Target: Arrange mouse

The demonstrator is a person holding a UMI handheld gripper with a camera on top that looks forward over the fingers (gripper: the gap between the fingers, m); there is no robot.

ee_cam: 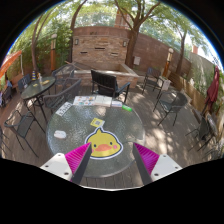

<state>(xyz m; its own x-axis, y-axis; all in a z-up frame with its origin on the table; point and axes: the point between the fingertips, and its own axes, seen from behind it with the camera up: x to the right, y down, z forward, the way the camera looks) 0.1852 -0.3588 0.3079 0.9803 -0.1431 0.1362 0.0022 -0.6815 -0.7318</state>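
Open gripper (pixel 112 160); round yellow duck mousepad (pixel 104 146) between fingers.

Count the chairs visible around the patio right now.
4 clear: black chair behind the glass table, one far left, two right. Others may be hidden.

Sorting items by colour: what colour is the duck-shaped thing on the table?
Yellow duck-shaped thing, in the gripper view.

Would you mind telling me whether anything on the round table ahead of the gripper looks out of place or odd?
Nothing stands out. The yellow duck-shaped mat lies flat on the round glass table, between the open gripper fingers, which hold nothing. A few small flat items lie beyond it, too small to identify. No mouse is discernible.
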